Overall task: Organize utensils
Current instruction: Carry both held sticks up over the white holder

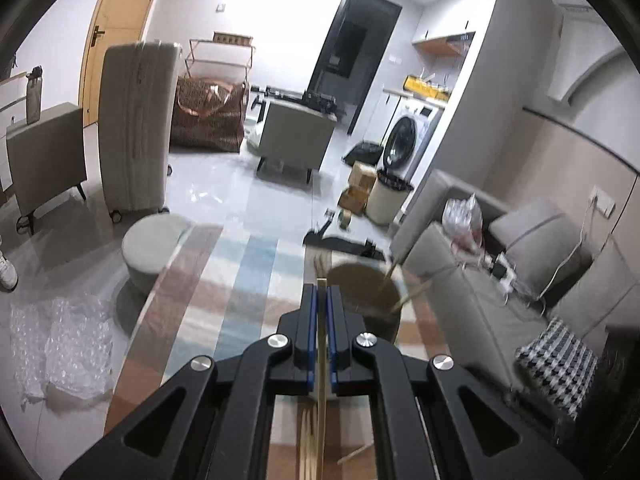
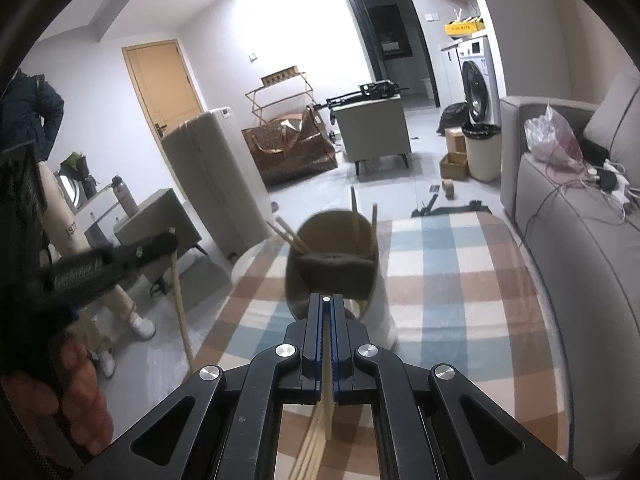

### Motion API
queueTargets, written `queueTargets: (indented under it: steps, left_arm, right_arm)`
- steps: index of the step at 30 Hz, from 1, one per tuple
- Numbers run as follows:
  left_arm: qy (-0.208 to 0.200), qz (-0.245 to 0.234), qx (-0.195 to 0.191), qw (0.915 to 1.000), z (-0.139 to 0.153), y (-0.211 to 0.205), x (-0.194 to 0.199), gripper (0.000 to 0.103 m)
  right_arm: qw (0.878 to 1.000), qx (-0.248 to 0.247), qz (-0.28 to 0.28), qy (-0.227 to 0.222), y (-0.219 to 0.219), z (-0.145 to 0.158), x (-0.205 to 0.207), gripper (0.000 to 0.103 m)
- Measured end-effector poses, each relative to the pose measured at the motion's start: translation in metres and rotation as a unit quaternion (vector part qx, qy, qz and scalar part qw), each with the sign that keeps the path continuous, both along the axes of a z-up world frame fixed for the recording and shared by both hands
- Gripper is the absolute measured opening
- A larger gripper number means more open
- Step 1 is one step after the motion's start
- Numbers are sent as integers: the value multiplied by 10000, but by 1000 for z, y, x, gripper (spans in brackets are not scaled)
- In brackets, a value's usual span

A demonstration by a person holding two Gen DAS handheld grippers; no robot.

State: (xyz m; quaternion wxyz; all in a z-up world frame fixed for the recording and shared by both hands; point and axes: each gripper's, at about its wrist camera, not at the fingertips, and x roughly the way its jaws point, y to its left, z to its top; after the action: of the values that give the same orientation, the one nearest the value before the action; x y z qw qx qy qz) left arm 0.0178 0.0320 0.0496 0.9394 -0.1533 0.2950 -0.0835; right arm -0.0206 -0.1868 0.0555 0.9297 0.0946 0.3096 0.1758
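Observation:
My left gripper [image 1: 321, 292] is shut on one wooden chopstick [image 1: 321, 360], which runs upright between the blue pads. Just ahead and to the right stands a brown round holder [image 1: 362, 292] with a few chopsticks leaning in it. My right gripper [image 2: 327, 300] is shut on another chopstick [image 2: 327, 400], right behind the same holder [image 2: 334, 264]. In the right wrist view the left gripper [image 2: 160, 242] shows at the left, its chopstick [image 2: 181, 308] hanging down. Several loose chopsticks [image 2: 308, 452] lie on the checked tablecloth [image 2: 460, 280] under the grippers.
A grey sofa [image 2: 580, 240] with bags and cables runs along the right. A tall beige suitcase [image 1: 134, 128], a round stool [image 1: 152, 248] and bubble wrap [image 1: 64, 340] stand on the floor at the left. A person's legs [image 2: 120, 304] are beside the table.

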Motion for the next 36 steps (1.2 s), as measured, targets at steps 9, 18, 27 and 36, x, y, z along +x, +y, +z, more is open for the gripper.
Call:
queueTargets:
  steps: [9, 18, 27, 36]
  left_arm:
    - [-604, -55, -37, 9982, 53, -9, 47, 0]
    - [-1038, -93, -61, 9945, 58, -28, 106, 0]
    - [-1031, -33, -96, 9946, 14, -28, 140, 1]
    - [-1277, -189, 131, 9915, -1, -41, 133, 1]
  right_arm:
    - [9985, 74, 17, -539, -10, 86, 27, 2]
    - [9956, -119, 2, -925, -6, 141, 89, 2]
    - [9972, -58, -123, -731, -6, 107, 134, 2]
    - [9982, -301, -52, -514, 2, 70, 148, 2]
